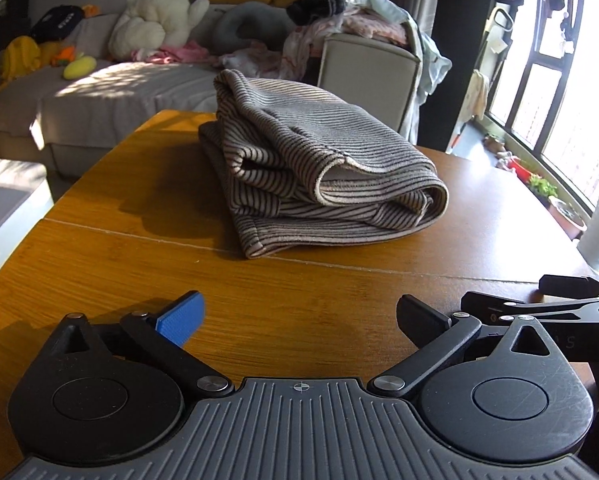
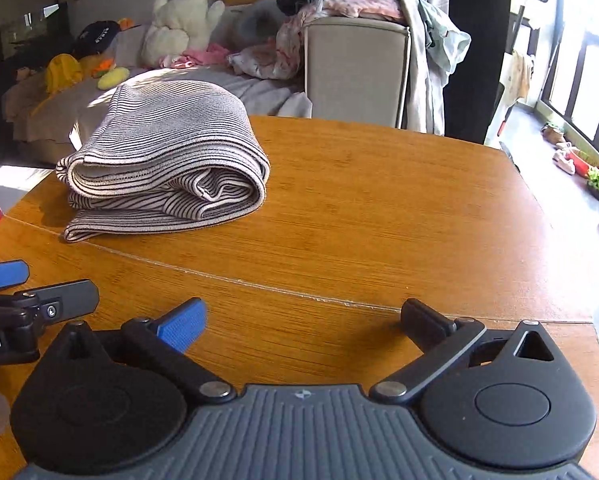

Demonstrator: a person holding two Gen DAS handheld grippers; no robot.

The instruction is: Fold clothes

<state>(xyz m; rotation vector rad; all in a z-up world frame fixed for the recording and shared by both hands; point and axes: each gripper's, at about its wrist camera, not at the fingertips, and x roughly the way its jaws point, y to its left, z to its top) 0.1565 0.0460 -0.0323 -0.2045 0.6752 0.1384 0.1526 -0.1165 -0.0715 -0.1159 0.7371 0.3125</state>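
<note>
Striped garment [image 1: 299, 152], folded into a thick bundle, lies on the wooden table [image 1: 139, 272] ahead of both grippers and apart from them. The left gripper [image 1: 299, 320] hovers over the near tabletop with its jaws spread wide and nothing between them; its blue pad [image 1: 181, 320] and black finger [image 1: 421, 320] frame bare wood. The right gripper [image 2: 301, 322] is likewise wide open and empty, just beside the left one, whose tips show at the edge of its view. A seam [image 2: 259, 284] runs across the table between the grippers and the garment. Beyond the table, a grey sofa [image 1: 119, 92] holds a white plush rabbit [image 1: 159, 12], and a heap of unfolded clothes [image 2: 359, 0] drapes over the sofa's arm. Sunlight comes through tall windows [image 1: 559, 100] at right.
</note>
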